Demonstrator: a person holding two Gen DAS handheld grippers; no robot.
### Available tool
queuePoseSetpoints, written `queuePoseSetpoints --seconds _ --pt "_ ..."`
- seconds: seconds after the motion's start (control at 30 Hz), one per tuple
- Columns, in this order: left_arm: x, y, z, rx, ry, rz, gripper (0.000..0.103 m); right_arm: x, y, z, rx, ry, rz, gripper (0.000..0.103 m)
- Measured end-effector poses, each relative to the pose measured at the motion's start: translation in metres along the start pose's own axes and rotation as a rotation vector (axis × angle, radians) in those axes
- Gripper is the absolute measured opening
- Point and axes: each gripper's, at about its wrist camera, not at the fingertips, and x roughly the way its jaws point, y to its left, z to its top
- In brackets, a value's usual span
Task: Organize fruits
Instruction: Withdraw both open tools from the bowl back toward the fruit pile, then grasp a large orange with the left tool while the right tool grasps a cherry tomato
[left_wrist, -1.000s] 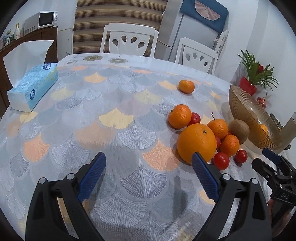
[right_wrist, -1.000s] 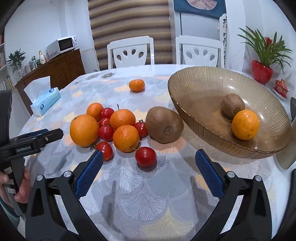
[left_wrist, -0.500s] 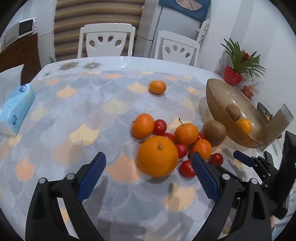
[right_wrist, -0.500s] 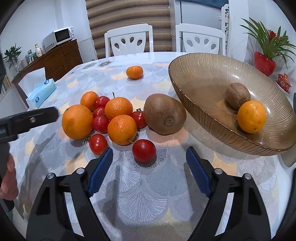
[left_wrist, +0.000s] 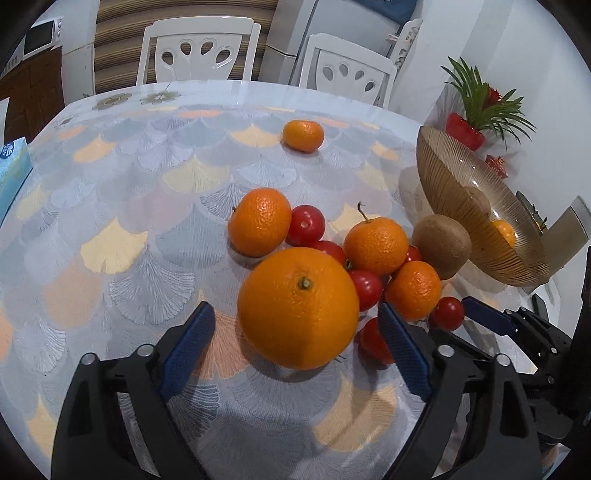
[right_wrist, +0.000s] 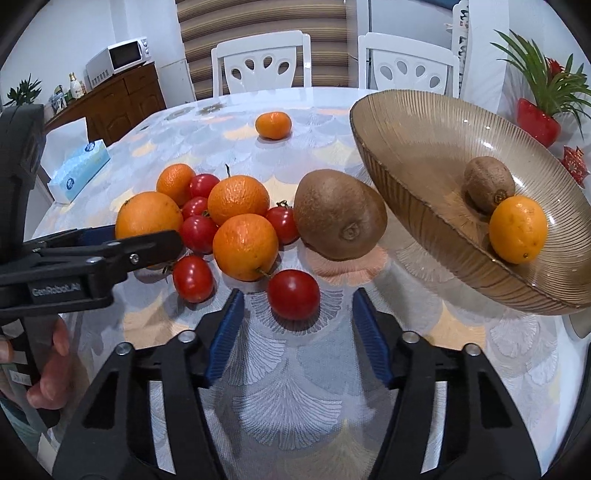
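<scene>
Left gripper (left_wrist: 295, 332): fingers apart, flanking the large orange (left_wrist: 298, 308) (no contact visible). Right gripper (right_wrist: 297, 314): fingers apart, straddling a cherry tomato (right_wrist: 293, 294).

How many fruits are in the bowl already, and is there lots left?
Two are in the bowl: a kiwi and a small orange. Neither open gripper holds anything yet; the left gripper straddles the big orange. The rest, including the table kiwi, still waits.
</scene>
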Motion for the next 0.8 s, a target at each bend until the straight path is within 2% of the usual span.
queuePoseSetpoints --seconds 0.17,0.23,0.4,0.53,0.63,0.8 --pt "0.002 -0.003 0.000 0.016 -0.008 0.018 0.074 0.005 0.002 0.001 -0.008 0.018 0.002 0.037" --pt "0.001 -0.006 -0.001 0.036 -0.016 0.005 0.065 0.005 0.004 0.001 -0.012 0.015 0.000 0.030" --pt "-0.002 -0.009 -0.001 0.052 -0.036 0.024 0.058 0.003 0.003 0.000 -0.007 0.002 -0.005 0.030" --pt "-0.003 -0.006 -0.001 0.037 -0.037 0.014 0.057 -0.002 0.001 0.000 -0.001 -0.018 0.013 0.030" --pt "-0.012 -0.007 -0.002 0.042 -0.071 0.024 0.057 -0.012 -0.002 -0.002 0.006 -0.065 0.048 0.030" --pt "-0.046 -0.015 0.004 0.045 -0.153 0.001 0.057 -0.040 -0.013 -0.006 0.032 -0.187 0.171 0.030"
